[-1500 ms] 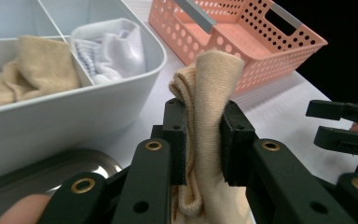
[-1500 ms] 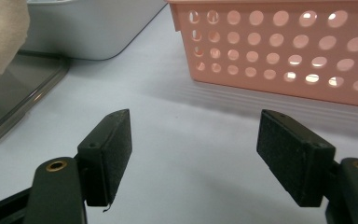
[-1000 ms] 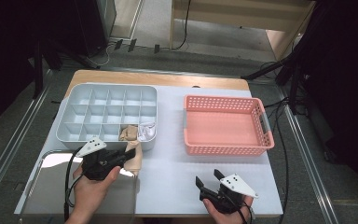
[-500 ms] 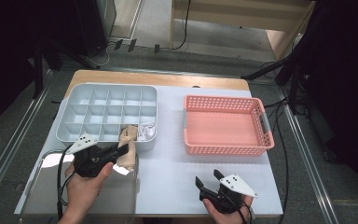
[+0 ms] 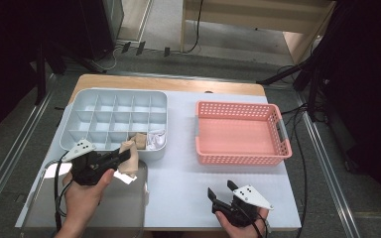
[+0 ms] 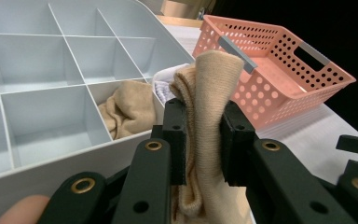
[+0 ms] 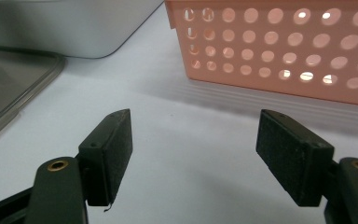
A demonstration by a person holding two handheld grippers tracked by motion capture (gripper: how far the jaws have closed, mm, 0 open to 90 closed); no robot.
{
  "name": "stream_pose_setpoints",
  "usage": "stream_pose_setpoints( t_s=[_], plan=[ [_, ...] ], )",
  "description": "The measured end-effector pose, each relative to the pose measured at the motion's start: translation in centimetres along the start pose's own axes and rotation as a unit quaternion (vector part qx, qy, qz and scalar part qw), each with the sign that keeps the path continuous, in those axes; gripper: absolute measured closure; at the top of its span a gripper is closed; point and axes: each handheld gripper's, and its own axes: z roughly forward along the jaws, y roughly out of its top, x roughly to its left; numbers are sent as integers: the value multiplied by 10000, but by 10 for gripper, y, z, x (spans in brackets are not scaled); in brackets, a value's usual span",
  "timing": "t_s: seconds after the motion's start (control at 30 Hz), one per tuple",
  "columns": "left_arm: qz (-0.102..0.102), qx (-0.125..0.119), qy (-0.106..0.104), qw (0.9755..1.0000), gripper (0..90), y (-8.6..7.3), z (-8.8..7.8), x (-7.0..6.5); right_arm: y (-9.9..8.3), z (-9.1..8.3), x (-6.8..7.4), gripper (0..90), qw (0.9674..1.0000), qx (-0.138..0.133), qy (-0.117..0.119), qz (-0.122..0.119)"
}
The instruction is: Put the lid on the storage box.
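Note:
My left gripper (image 5: 125, 156) (image 6: 204, 140) is shut on a folded beige sock (image 6: 209, 107) (image 5: 129, 157), held just in front of the near edge of the grey divided organiser (image 5: 94, 119) (image 6: 32, 60). Another beige sock (image 6: 126, 112) (image 5: 140, 140) lies in a near compartment, with a white cloth item (image 5: 157, 139) in the compartment beside it. My right gripper (image 5: 221, 193) (image 7: 196, 149) rests low over the white mat near the front edge, open, with nothing between its pads.
A pink perforated basket (image 5: 278, 148) (image 7: 279, 46) stands at the right of the mat. A clear lid or tray (image 5: 129, 208) (image 7: 9, 88) lies at the front left under my left hand. Cables trail from both grippers.
My left gripper with the beige sock has shifted left and slightly toward me, away from the organiser's near edge. The right gripper has stayed put.

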Motion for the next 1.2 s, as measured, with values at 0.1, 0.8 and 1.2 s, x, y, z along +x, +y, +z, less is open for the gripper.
stream_pose_setpoints(
  t_s=[0.1, 0.8, 1.2],
  plan=[
    [-2, -14, 40, 10000, 759, 2, -1, 3, 0, 0, 0, 264, 10000, -15, 19, 0],
    [-178, -240, 325, 9990, 759, 20, -16, 31, 0, 2, 1, 237, 10000, 48, 60, 21],
    [-169, -282, 421, 9986, 759, 29, -11, 38, -1, 3, 1, 230, 10000, 66, 59, 9]
  ],
)
